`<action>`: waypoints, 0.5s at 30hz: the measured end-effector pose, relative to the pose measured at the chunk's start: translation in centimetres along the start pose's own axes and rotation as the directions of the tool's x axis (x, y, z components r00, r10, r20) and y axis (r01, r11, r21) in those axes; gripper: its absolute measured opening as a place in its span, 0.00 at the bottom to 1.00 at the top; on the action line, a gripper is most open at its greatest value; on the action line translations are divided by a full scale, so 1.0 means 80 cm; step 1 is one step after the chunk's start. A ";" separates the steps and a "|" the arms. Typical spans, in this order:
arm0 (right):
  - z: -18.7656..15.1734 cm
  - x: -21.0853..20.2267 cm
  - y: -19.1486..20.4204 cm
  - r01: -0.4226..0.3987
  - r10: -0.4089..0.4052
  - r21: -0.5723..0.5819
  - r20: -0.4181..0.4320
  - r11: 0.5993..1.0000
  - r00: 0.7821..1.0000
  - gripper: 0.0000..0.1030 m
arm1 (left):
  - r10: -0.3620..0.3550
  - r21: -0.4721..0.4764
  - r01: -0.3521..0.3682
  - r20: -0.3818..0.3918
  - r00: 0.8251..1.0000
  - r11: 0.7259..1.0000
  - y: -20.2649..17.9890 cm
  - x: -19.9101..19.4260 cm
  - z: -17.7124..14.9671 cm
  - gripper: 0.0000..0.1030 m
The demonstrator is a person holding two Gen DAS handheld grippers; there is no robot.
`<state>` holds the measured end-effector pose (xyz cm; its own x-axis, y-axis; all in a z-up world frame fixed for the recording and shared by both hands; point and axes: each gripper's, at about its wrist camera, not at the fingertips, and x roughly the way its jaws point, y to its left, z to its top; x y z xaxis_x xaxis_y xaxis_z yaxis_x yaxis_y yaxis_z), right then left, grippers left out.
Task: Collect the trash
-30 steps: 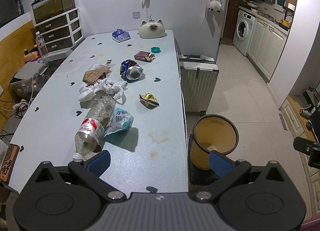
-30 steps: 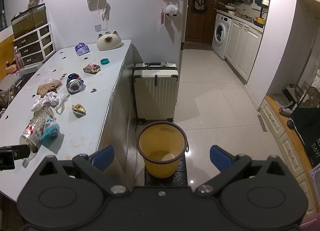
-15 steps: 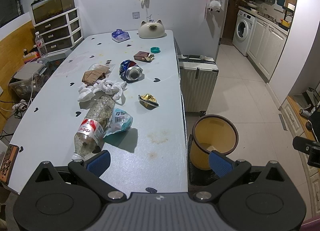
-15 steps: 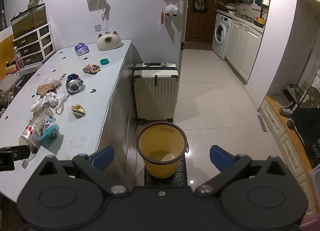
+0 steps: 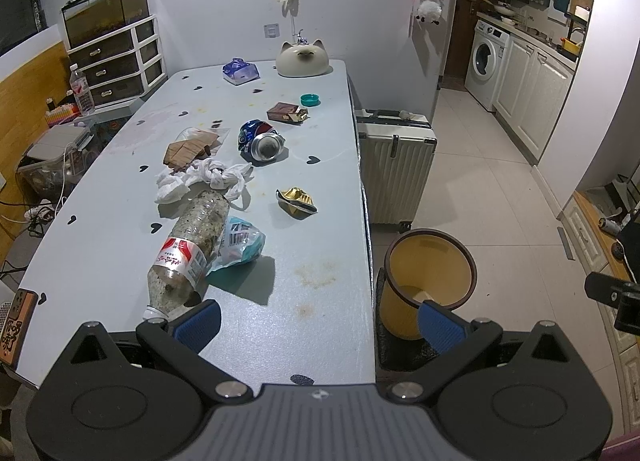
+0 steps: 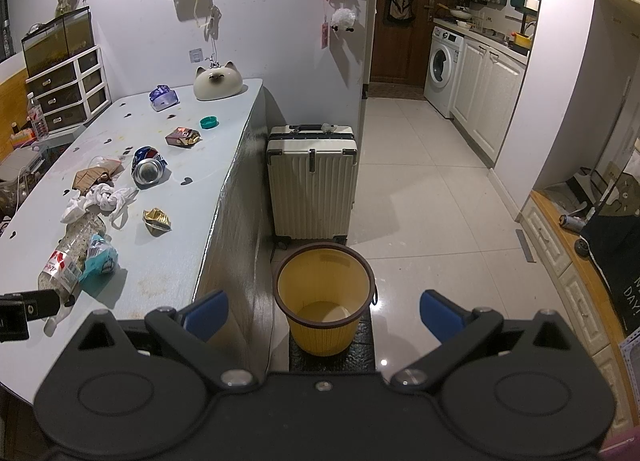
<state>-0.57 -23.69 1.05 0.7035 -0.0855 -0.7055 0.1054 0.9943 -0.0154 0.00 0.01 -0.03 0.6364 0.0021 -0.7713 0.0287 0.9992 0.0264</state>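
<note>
A: What's hard to read?
B: Bottle (image 5: pixel 188 249) neck sits behind the left gripper (image 5: pixel 318 325); bag (image 5: pixel 240 241) half under the bottle.
A: Textures?
B: Clear crinkled plastic, dented can (image 5: pixel 262 141), crumpled gold foil (image 5: pixel 296 201), all on the tabletop (image 5: pixel 320 181). Ribbed yellow bin (image 6: pixel 324 297) on the floor.
A: Jaws?
B: Both spread wide, nothing held; right gripper (image 6: pixel 324 313) above the bin.

Dim bluish light (fisheye-warped edges)
</note>
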 end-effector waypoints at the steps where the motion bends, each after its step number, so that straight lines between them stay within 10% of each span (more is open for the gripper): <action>1: -0.001 0.000 0.001 0.000 0.000 0.000 0.000 1.000 1.000 1.00 | 0.000 0.000 0.000 0.001 1.000 1.000 0.000 0.000 0.000 1.00; 15: -0.001 0.000 0.000 0.000 0.000 0.000 -0.001 1.000 1.000 1.00 | -0.005 0.001 0.005 0.004 1.000 1.000 -0.009 0.002 0.006 1.00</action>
<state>-0.64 -23.71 1.02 0.7031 -0.0852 -0.7059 0.1054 0.9943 -0.0151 0.43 -0.70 0.10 0.6394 -0.0034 -0.7689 0.0328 0.9992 0.0228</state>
